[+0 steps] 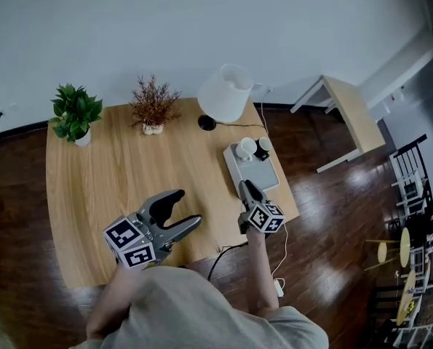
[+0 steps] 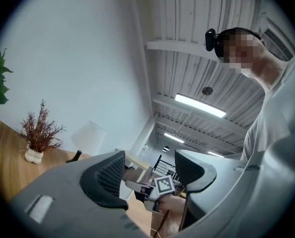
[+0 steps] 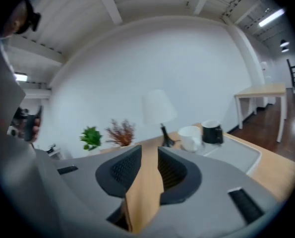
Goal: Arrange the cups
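Bearing tray (image 1: 264, 175), white cup (image 1: 245, 148): wooden table (image 1: 114, 180) on dark floor (image 1: 332, 217).

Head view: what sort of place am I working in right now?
Probably a home-style room, or an office staged as one: a wooden table with a potted plant, a lamp and a tray of cups, dark wood flooring, and a spare desk.

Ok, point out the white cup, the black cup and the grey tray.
white cup (image 1: 245, 148): head view, on its open top.
black cup (image 3: 212, 133): right gripper view, on its side wall.
grey tray (image 1: 265, 174): head view, on its bare near half.
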`<state>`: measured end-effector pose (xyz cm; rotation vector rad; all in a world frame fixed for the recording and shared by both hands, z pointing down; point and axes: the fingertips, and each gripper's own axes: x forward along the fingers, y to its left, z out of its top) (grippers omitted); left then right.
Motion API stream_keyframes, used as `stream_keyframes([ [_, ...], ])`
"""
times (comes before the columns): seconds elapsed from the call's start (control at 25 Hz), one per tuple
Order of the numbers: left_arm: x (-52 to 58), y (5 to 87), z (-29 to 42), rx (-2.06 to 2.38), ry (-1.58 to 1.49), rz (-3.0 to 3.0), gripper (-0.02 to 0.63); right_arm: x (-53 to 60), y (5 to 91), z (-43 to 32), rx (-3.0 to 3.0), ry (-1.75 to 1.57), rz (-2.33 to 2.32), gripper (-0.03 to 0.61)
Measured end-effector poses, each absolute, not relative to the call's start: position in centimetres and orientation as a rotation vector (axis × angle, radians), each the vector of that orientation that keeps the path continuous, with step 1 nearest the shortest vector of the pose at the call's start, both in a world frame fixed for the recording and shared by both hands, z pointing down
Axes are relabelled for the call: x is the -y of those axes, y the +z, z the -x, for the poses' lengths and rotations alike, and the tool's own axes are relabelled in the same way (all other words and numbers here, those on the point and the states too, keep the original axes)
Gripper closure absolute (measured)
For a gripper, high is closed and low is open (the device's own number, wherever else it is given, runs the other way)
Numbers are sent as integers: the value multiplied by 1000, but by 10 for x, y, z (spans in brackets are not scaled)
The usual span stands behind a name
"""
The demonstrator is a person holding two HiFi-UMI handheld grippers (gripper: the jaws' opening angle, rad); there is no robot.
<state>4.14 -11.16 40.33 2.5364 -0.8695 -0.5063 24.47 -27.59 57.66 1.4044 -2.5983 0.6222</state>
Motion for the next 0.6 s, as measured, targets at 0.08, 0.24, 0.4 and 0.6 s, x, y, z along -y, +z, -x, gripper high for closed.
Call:
stream_keyframes([
  [0.08,112,390,-40,828,-553,-2548,310,230,532,-204,2734,509,-1270,483],
  [0.24,106,355,-31,747,-692,-2564,310,173,447,-159,2895,268,-1175,483],
  [0.4,92,321,-20,711,-795,-2615,310,133,378,-137,3011,50,-1099,483],
  [0.6,76,308,5,760,-830,-2655,310,105,347,-94,3065,-72,-945,483],
])
